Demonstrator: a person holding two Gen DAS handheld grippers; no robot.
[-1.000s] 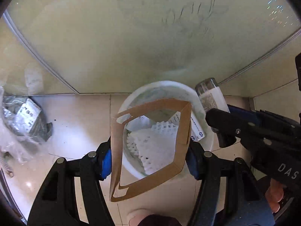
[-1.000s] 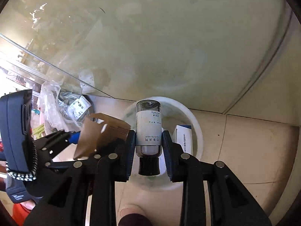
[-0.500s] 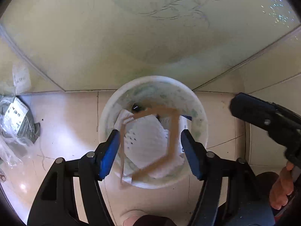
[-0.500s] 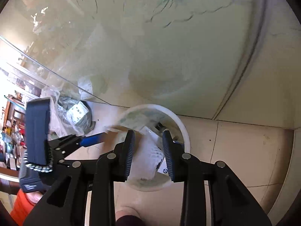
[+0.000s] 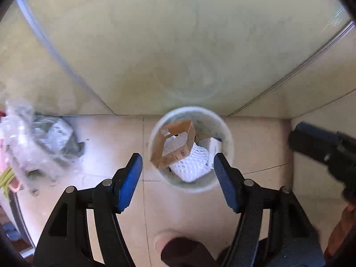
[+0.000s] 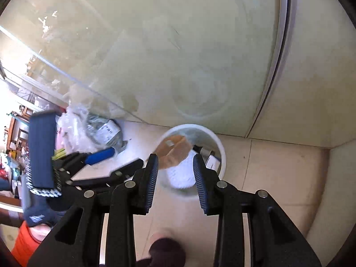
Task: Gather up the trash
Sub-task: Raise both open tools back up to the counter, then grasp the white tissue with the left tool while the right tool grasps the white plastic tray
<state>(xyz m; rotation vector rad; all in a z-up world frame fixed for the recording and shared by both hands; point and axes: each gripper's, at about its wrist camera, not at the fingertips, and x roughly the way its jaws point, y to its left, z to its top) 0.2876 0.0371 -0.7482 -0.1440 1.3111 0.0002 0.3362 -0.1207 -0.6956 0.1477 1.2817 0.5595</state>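
Note:
A round white bin [image 5: 227, 133] stands on the tiled floor against a glass panel. Inside it lie a brown cardboard sleeve [image 5: 178, 153], white foam netting [image 5: 192, 166] and a white box [image 5: 213, 148]. My left gripper [image 5: 176, 163] hangs high above the bin, open, with nothing between its blue pads. In the right wrist view the bin [image 6: 220, 149] holds the same cardboard sleeve [image 6: 172, 152] and foam netting [image 6: 179, 174], with a dark bottle end [image 6: 198, 148] beside them. My right gripper [image 6: 175, 165] is also above the bin, open and empty.
A crumpled clear plastic bag [image 5: 42, 142] with packets lies on the floor left of the bin. The glass panel [image 5: 178, 44] rises behind it. A person's shoe tip [image 5: 171, 243] is below the grippers. The right gripper's body [image 5: 324, 151] reaches in from the right.
The left gripper let go of the cardboard sleeve and the right let go of the bottle. Both dropped into the bin. Both grippers rose away from it.

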